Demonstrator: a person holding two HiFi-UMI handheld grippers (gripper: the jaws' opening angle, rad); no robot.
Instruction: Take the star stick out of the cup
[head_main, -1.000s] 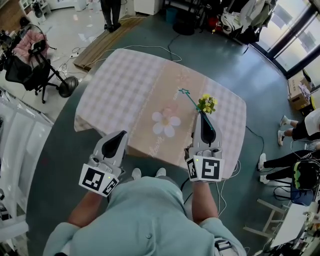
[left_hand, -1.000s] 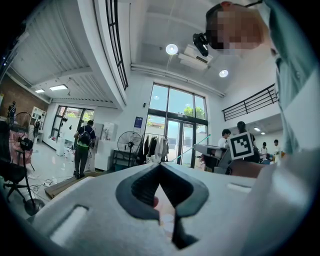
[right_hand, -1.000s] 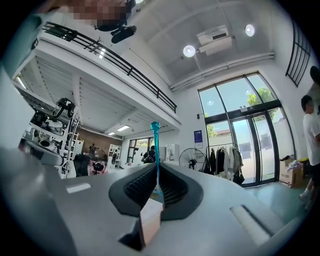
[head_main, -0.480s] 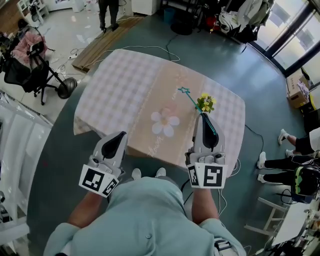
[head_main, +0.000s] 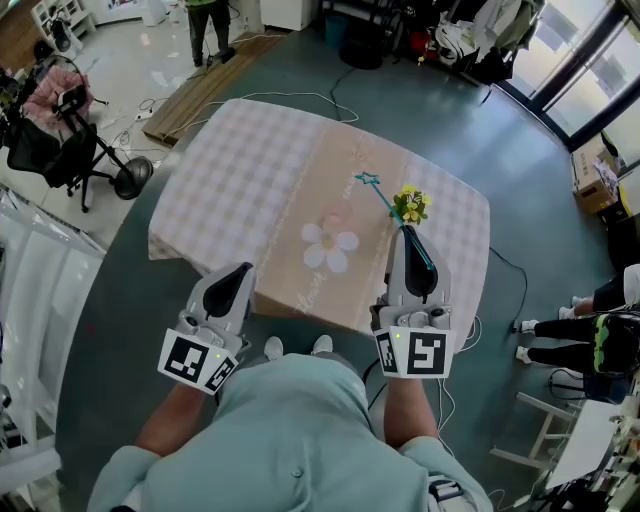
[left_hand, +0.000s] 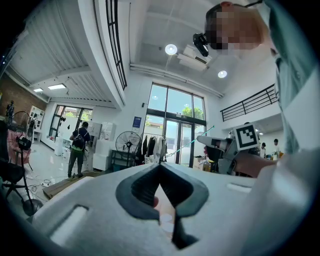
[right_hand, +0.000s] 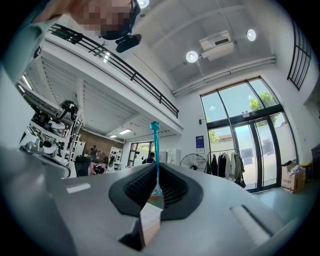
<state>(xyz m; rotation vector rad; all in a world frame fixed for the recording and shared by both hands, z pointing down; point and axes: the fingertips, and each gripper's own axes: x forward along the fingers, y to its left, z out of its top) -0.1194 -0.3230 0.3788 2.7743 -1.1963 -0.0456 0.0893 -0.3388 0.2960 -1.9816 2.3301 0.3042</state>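
My right gripper (head_main: 408, 236) hovers over the table's near right edge, shut on a thin teal star stick (head_main: 386, 205). The stick slants up and to the left, and its star tip (head_main: 368, 181) ends over the cloth. It passes close by a small bunch of yellow flowers (head_main: 412, 205); I cannot make out a cup under them. In the right gripper view the stick (right_hand: 155, 145) rises straight out from between the closed pads of the right gripper (right_hand: 156, 176). My left gripper (head_main: 236, 275) is shut and empty by the table's near edge, and the left gripper view shows the left gripper (left_hand: 159, 169) shut on nothing.
The table (head_main: 215, 170) carries a checked cloth with a printed white flower (head_main: 330, 243). A wheeled cart (head_main: 60, 130) stands on the floor at the left. One person (head_main: 210, 20) stands far off; another's legs (head_main: 590, 335) are at the right. Cables lie around the table.
My right gripper and the stick have shifted slightly toward me. The left gripper has stayed still. People at the right edge have moved.
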